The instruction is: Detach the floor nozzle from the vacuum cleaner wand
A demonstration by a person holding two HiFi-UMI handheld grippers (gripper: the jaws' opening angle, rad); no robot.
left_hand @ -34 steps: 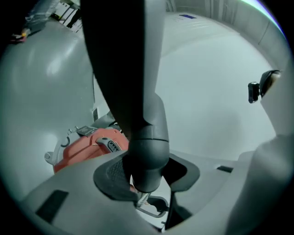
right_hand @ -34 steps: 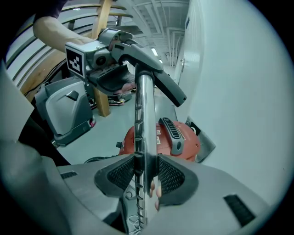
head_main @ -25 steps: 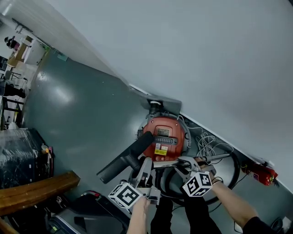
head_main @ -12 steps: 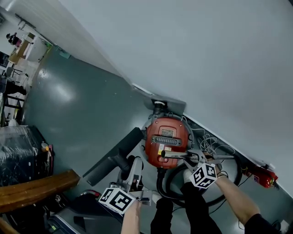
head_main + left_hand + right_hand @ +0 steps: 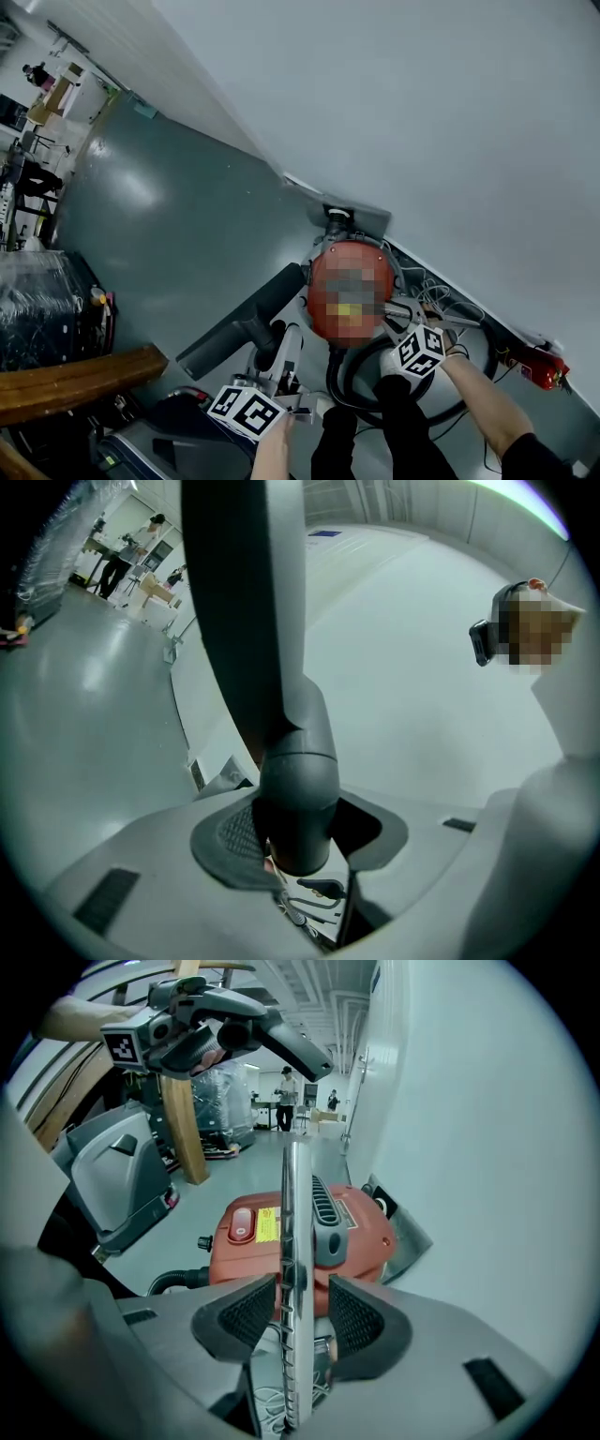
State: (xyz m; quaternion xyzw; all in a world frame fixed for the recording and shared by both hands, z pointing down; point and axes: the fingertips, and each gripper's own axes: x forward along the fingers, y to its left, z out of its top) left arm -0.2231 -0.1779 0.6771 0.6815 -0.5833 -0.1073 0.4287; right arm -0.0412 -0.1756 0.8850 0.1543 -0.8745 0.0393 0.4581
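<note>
The black floor nozzle [image 5: 239,323] is off the wand, lifted over the floor to the left of the red vacuum cleaner [image 5: 349,251]. My left gripper [image 5: 277,349] is shut on its round neck [image 5: 295,789], and the nozzle bar [image 5: 248,621] runs up and away from the jaws. The chrome wand [image 5: 296,1222] sits between the pads of my right gripper [image 5: 298,1312], which is shut on it; its free end points at the vacuum cleaner [image 5: 361,1232]. In the head view my right gripper [image 5: 401,317] is at the cleaner's right side. The nozzle [image 5: 281,1040] shows apart, upper left.
A black hose [image 5: 345,375] loops below the cleaner, with white cable [image 5: 441,291] beside it. The grey wall [image 5: 450,141] stands close on the right, a red extinguisher [image 5: 534,361] at its foot. A wooden beam [image 5: 75,384] and a grey machine [image 5: 155,445] lie left.
The nozzle has come away from the wand: my left gripper carried it left and down, away from the cleaner. My right gripper kept hold of the wand and shifted slightly.
</note>
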